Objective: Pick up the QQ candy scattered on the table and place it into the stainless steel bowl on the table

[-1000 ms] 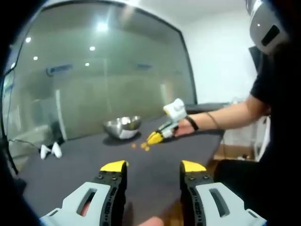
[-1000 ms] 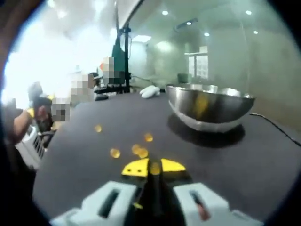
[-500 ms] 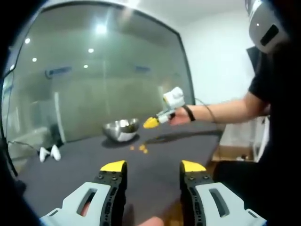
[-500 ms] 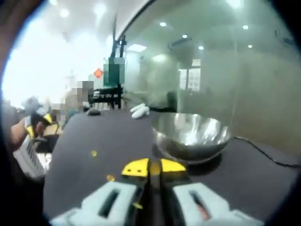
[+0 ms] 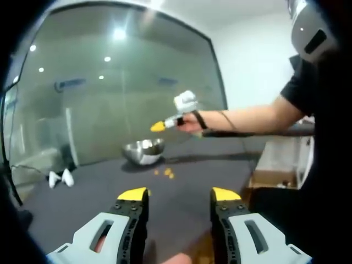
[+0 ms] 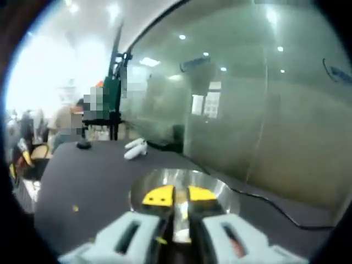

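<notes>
In the left gripper view we see our left gripper (image 5: pixel 179 193) at 6 o'clock, its 2 yellow-tipped jaws wide apart with nothing between them, held low over the dark table (image 5: pixel 99 184). The bowl (image 5: pixel 143 150) sits on the table at about 11 o'clock from centre, and 3 or so candies (image 5: pixel 166 173) lie just beside it on its near side, at roughly 5 o'clock from it. Above the bowl, at 12 o'clock, the right gripper (image 5: pixel 158 126) is held out in the air by a hand (image 5: pixel 190 124), its yellow tip pointing toward 9 o'clock. A pair of white objects (image 5: pixel 59 177) lies near the table's far edge at 9 o'clock. In the right gripper view the right gripper's jaws rise from 6 o'clock directly over the bowl (image 6: pixel 214 190), the tips nearly closed with only a narrow slit between them; we cannot tell whether a candy is in them. One candy (image 6: pixel 75 208) lies on the table (image 6: pixel 71 176) at 8 o'clock, well apart from the bowl.
</notes>
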